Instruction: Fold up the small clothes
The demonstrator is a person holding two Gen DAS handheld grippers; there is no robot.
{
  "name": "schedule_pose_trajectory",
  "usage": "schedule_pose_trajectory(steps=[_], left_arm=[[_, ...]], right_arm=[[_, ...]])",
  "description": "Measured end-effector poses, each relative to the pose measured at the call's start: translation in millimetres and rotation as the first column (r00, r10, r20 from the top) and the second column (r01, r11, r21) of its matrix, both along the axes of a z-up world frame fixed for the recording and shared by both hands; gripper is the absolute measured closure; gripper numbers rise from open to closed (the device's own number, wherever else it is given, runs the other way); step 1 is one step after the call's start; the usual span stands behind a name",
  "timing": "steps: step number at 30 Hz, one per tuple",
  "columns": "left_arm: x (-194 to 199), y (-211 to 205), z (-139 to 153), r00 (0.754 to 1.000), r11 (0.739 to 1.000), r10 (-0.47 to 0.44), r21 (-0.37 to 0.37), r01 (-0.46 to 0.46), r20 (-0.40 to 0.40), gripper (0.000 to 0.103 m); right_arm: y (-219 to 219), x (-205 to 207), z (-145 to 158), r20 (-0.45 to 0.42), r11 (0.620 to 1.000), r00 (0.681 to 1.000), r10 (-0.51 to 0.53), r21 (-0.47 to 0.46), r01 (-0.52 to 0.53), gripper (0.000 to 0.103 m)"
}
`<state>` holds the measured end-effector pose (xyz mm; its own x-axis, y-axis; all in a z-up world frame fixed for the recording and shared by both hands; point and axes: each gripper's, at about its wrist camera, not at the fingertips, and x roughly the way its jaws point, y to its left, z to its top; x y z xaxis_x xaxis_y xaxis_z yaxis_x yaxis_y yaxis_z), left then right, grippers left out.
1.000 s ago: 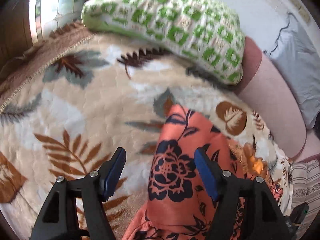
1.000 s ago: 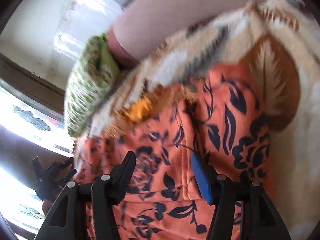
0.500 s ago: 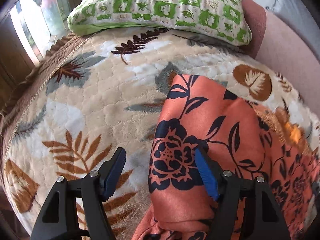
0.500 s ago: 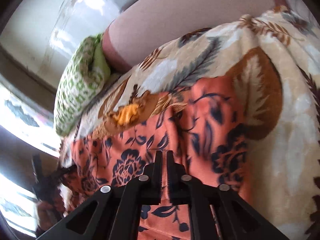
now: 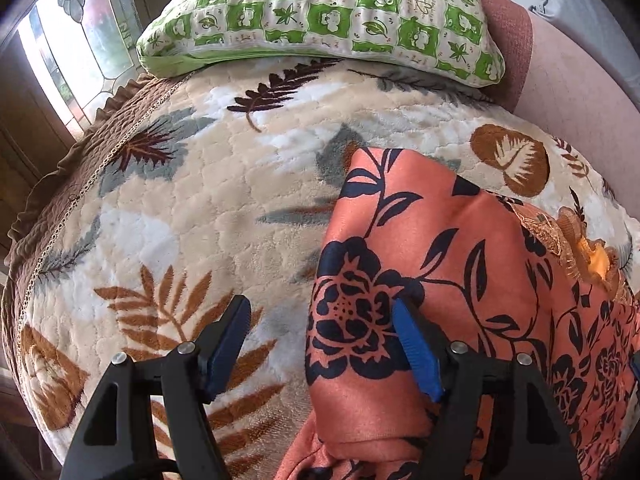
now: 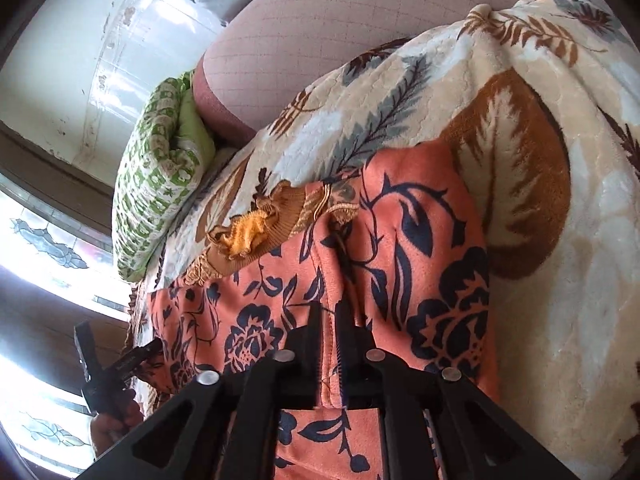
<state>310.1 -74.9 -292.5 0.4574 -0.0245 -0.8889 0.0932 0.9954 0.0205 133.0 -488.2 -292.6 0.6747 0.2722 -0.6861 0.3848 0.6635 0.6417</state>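
Right wrist view shows my right gripper (image 6: 329, 312), jaws just eased apart yet nipping a seam ridge of the orange floral garment (image 6: 400, 264) on the bed's leaf-print blanket (image 6: 560, 280), while my left gripper (image 5: 322, 332) straddles its folded edge, released, likely ready to steady it.

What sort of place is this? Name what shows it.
Probably a bedroom or sitting room at home: a leaf-print blanket covers a bed or couch, a green pillow lies at its far end, and a leaded-glass window stands beside it.
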Motion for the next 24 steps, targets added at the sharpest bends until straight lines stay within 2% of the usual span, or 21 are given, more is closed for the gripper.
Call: schedule_pose_trajectory(steps=[1,2,4,7,9,10,13,14,17,20,21,24], left_arm=[[0,0,0,1.000,1.000,0.000,0.000,0.000,0.002,0.028],[0,0,-1,1.000,1.000,0.003,0.006,-0.003,0.006,0.026],[0,-1,-3,1.000,1.000,0.005,0.021,-0.005,0.011,0.022],[-2,-1,-6,0.999,0.999,0.005,0.054,-0.007,0.042,0.014],[-7,-2,-8,0.995,0.996,0.010,0.092,-0.019,0.094,0.003],[-9,-3,-10,0.993,0.993,0.013,0.119,-0.027,0.120,0.000],[-12,-4,-11,0.987,0.989,-0.009,0.147,-0.015,0.158,0.000],[-13,-3,-11,0.986,0.989,-0.011,0.145,-0.014,0.166,0.000],[-11,1,-11,0.990,0.993,-0.004,0.116,-0.013,0.143,0.000],[1,8,-3,1.000,0.998,-0.015,0.061,0.014,0.010,0.000],[3,9,1,1.000,0.998,-0.026,0.056,0.026,-0.002,0.000],[-2,20,26,0.991,0.996,0.028,0.080,-0.039,0.133,0.000]], right_arm=[[0,-1,-1,-0.001,1.000,1.000,-0.002,0.020,0.002,0.055],[-1,-2,-4,0.011,0.999,1.000,-0.009,0.052,0.008,0.031],[-1,-2,-8,0.007,0.997,1.000,-0.013,0.077,0.012,0.031],[2,1,-10,0.005,0.997,1.000,0.011,0.072,-0.011,0.039],[6,6,-11,-0.003,0.997,0.999,0.039,0.074,-0.039,0.058],[10,8,-11,-0.019,0.997,0.998,0.055,0.050,-0.054,0.059],[18,12,-11,-0.039,0.997,0.996,0.077,-0.008,-0.077,0.060],[19,12,-11,-0.039,0.997,0.996,0.079,-0.021,-0.079,0.064],[24,12,-10,-0.061,0.994,0.995,0.077,-0.070,-0.081,0.095],[30,9,1,-0.018,0.991,0.997,0.081,-0.107,-0.083,0.096],[31,6,8,0.003,0.989,0.996,0.087,-0.122,-0.086,0.097],[38,-1,31,0.067,0.982,0.993,0.096,-0.169,-0.084,0.097]])
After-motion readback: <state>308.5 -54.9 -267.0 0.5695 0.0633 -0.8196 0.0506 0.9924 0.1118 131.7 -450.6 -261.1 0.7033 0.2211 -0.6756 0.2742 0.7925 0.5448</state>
